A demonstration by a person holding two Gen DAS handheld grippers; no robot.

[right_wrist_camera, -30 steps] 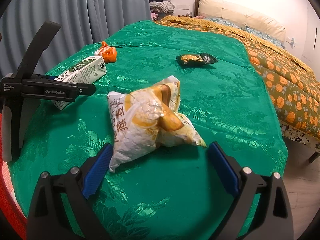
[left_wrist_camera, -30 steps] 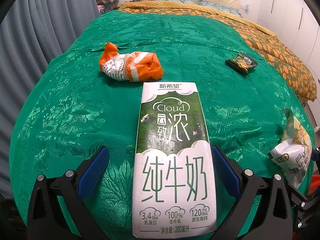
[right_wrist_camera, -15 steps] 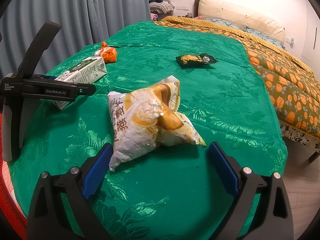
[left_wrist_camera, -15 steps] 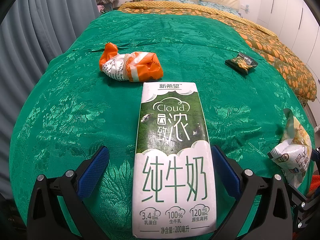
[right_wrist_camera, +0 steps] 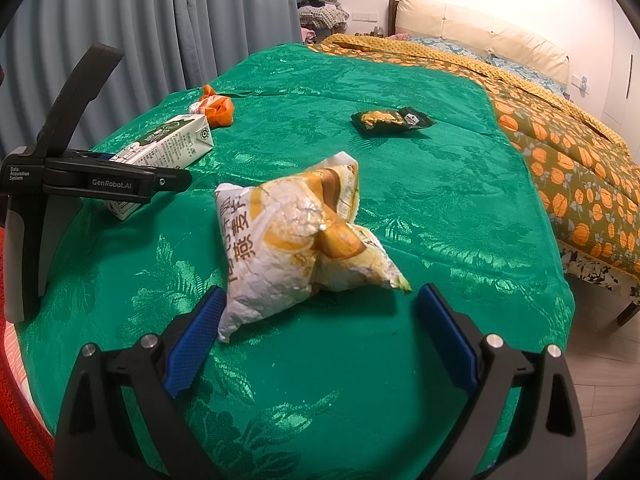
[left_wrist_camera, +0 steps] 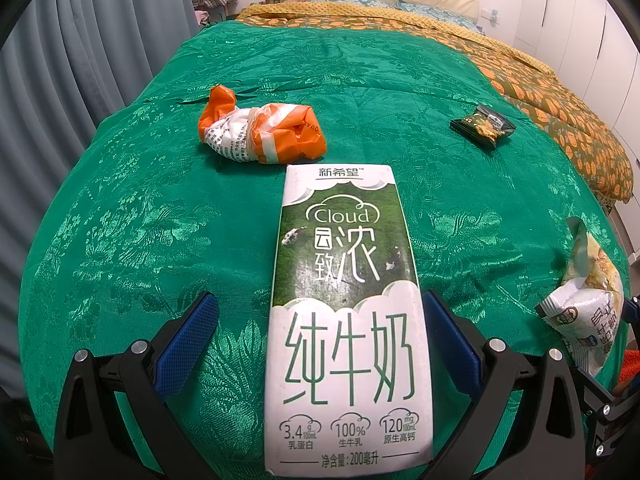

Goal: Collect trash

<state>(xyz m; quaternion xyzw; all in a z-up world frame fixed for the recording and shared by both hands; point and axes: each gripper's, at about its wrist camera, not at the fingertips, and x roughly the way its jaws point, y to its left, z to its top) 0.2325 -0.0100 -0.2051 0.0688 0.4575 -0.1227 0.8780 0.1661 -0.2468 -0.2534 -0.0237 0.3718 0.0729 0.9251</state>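
The left gripper (left_wrist_camera: 318, 332) is wide open around the white-green milk carton (left_wrist_camera: 346, 312); the right gripper (right_wrist_camera: 320, 328) is wide open around the crumpled yellow-white snack bag (right_wrist_camera: 296, 248), holding nothing.

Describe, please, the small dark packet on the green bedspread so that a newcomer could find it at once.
Start from the green bedspread and look toward its far side, near the orange-patterned quilt. There lies the small dark packet, flat and alone. Unlike the milk carton, the orange wrapper and the pale yellow bag, it is nearly black with a yellow picture.
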